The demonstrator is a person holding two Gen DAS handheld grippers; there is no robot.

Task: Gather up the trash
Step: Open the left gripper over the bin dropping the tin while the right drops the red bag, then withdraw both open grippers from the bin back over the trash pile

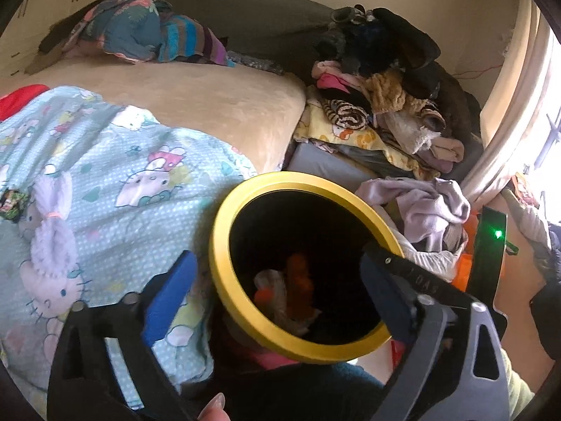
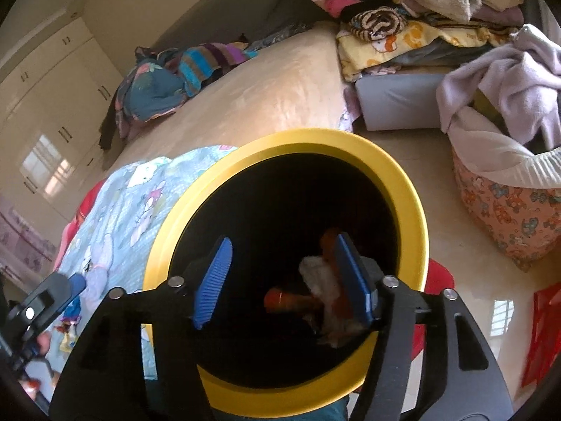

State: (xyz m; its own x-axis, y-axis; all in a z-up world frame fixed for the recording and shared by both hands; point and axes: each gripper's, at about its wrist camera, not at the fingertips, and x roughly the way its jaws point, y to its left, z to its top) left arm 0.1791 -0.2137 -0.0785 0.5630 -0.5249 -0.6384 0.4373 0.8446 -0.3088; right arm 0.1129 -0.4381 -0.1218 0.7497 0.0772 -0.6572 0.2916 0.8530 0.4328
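A black trash bin with a yellow rim point(image 1: 224, 298) point(image 2: 417, 210) stands beside the bed. Inside it lie an orange object point(image 1: 299, 277) point(image 2: 280, 300) and crumpled white paper point(image 1: 270, 280) point(image 2: 317, 270). My left gripper point(image 1: 277, 298) is open, its blue pads straddling the bin's mouth. My right gripper point(image 2: 284, 280) is open and empty, directly above the bin's opening. A small green wrapper point(image 1: 12, 203) lies on the Hello Kitty blanket point(image 1: 105, 175) at the far left. The left gripper also shows at the lower left of the right wrist view point(image 2: 49, 301).
The bed point(image 1: 210, 105) point(image 2: 273, 98) holds crumpled clothes point(image 1: 140, 31). A clothes pile point(image 1: 385, 105) point(image 2: 420, 10) sits past the bed's corner. A patterned fabric basket point(image 2: 508, 210) with a lilac garment point(image 1: 420, 203) stands right of the bin. White wardrobes point(image 2: 52, 105) stand on the left.
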